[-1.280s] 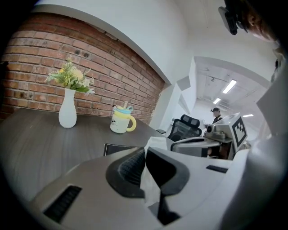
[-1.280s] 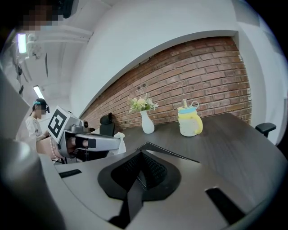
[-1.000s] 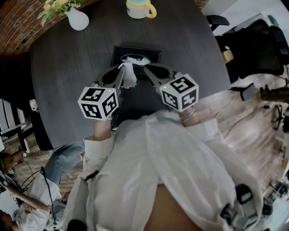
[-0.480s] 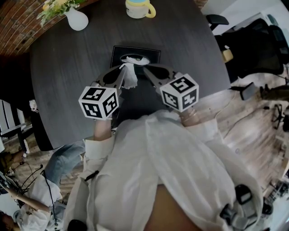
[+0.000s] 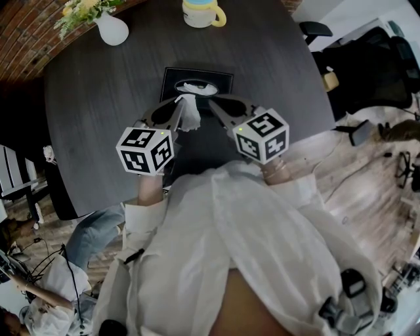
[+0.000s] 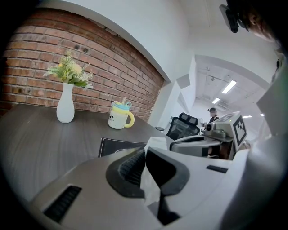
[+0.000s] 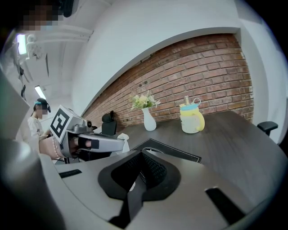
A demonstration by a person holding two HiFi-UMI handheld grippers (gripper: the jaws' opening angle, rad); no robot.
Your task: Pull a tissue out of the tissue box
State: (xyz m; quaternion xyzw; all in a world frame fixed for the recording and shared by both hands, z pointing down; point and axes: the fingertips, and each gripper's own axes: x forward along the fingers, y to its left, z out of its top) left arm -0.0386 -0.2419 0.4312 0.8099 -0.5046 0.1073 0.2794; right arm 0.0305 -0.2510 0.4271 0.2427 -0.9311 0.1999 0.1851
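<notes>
The left gripper (image 5: 178, 100) pinches a white tissue (image 5: 189, 113) over the near edge of the black tissue box (image 5: 172, 76), toward the desk's (image 5: 98, 131) far edge. The right gripper (image 5: 211, 104), just beside it, is pressed together on nothing.

The head view looks steeply down on the table (image 5: 98, 131) from 6 o'clock, while both gripper views skim low toward 12, sharing the box (image 5: 197, 80), vase (image 5: 113, 29) and mug (image 5: 203, 12).
</notes>
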